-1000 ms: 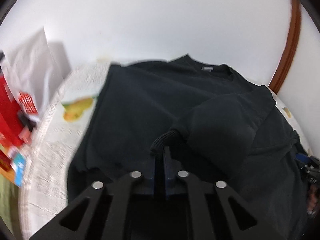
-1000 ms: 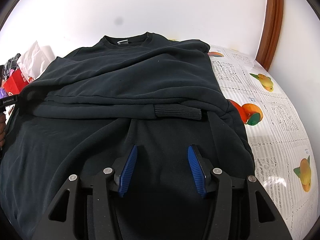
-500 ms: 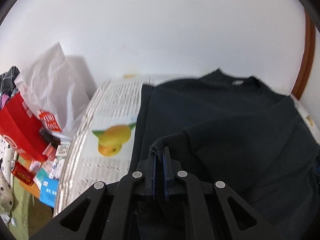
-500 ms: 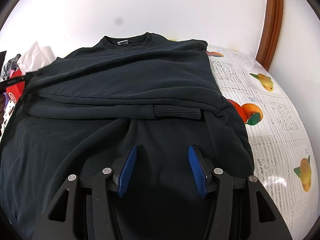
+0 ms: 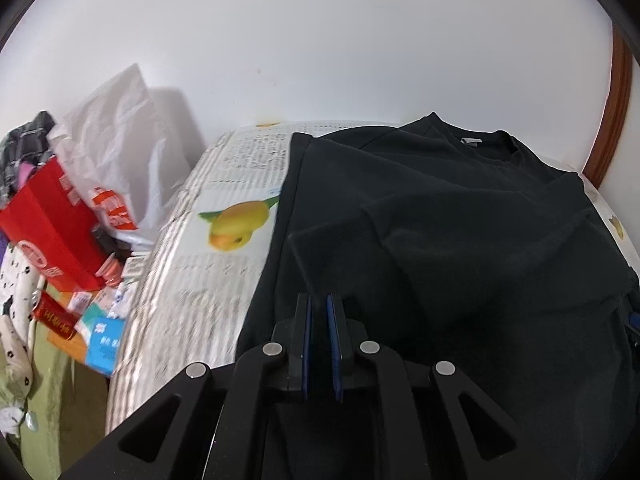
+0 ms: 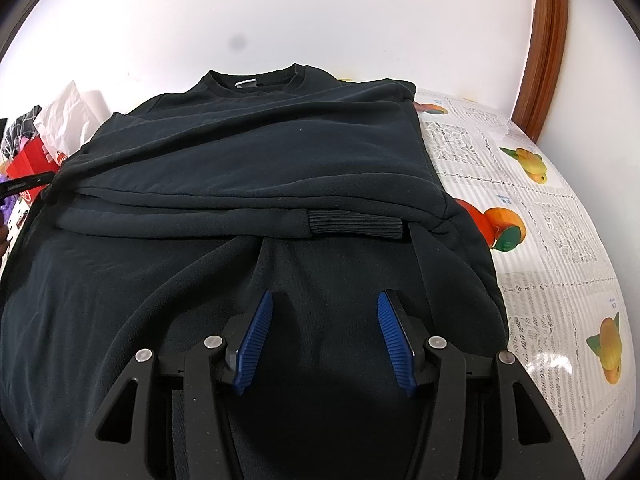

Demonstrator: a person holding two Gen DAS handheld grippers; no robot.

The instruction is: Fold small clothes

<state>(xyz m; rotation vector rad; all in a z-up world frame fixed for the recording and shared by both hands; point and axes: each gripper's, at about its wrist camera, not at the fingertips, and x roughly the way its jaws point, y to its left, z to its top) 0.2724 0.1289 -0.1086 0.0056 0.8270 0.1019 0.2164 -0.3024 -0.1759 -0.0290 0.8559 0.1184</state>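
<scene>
Left wrist view: left gripper (image 5: 319, 308) jaws nearly together, thin gap between the blue pads, nothing visibly pinched in it. It sits over the left edge of the black long-sleeved cotton sweatshirt (image 5: 460, 240), which lies flat on the white tablecloth printed with fruit and text blocks (image 5: 224, 216), neckline toward the wall. One sleeve is folded across the body. Left of the table: red cardboard box (image 5: 48, 224) and crumpled white plastic bag (image 5: 120, 144) in a clutter pile.

Right wrist view: right gripper (image 6: 325, 312) jaws spread wide, empty, hovering above the sweatshirt's (image 6: 280, 152) lower body, near the hem. Folded sleeve runs across the middle, its ribbed cuff (image 6: 356, 226) lying flat just ahead of the fingers. Tablecloth (image 6: 540, 240) exposed on the right, brown wooden frame (image 6: 548, 40) against the wall behind it.
</scene>
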